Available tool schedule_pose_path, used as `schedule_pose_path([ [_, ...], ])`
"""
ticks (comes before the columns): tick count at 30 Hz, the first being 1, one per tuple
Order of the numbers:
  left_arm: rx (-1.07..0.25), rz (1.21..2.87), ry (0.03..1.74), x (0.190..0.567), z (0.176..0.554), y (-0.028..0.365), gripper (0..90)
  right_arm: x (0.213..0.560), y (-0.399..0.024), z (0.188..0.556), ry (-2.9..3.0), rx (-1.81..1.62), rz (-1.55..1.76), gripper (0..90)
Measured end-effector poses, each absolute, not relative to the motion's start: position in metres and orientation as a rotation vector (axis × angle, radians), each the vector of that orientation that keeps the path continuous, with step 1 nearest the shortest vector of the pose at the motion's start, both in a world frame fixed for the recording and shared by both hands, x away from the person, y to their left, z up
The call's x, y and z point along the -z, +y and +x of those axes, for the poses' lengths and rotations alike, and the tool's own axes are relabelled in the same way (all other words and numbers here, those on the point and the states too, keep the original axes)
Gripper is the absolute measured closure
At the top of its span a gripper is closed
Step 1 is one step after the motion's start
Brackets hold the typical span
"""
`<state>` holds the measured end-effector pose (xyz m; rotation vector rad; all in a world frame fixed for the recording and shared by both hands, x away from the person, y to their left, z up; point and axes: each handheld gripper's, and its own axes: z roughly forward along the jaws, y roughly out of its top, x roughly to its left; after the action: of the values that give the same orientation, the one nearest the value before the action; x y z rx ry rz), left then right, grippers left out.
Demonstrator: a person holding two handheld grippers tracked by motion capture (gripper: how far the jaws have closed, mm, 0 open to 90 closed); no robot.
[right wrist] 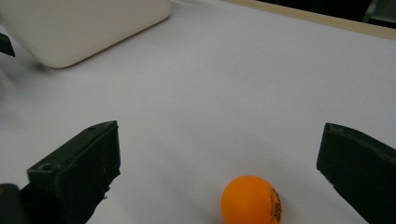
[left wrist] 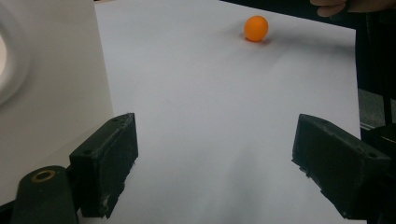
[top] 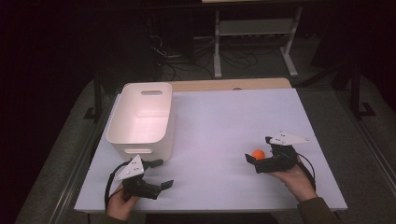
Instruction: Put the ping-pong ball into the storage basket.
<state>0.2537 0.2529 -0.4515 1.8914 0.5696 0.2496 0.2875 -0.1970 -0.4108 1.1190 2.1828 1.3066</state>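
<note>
Nearest the person, the left gripper (top: 158, 173) hovered low over the white table sheet (top: 219, 121), just in front of the near wall of the white plastic bin with cut-out handles (top: 140, 116). Its jaws stood wide apart with nothing between them.

To the right of the bin and well apart from it, the right gripper (top: 259, 152) was held in the person's right hand (top: 294, 179), likewise released, its two black jaws spread to either side of the small orange table-tennis ball (top: 258, 154). In the right gripper view the ball (right wrist: 252, 199) sat on the sheet between the jaws, nearer the right-hand one in that view, and touched neither. Dark printed lettering showed on its side.

From the left gripper view the ball (left wrist: 256, 28) lay far off across the bare sheet, with the bin's wall (left wrist: 51, 84) close at the left.

The ball looked hollow, very light and smooth, so it would likely roll at the slightest nudge and could squirt out of a lopsided pinch. It seemed stiff enough for a gentle squeeze, though hard pressure might dent it. The best hold was probably across its widest middle, with both jaws meeting it together and level.

Farthest from the person, the bin stood open and upright, and nothing could be seen inside it.
</note>
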Motion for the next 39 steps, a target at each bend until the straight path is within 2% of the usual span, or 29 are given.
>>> schedule_pose_path([
  [39, -0.249, 1.901, 0.57, 0.451, 0.254, 0.253, 14.2, 0.412, -0.189, 0.318, 2.217, -1.281, 1.126, 0.0],
])
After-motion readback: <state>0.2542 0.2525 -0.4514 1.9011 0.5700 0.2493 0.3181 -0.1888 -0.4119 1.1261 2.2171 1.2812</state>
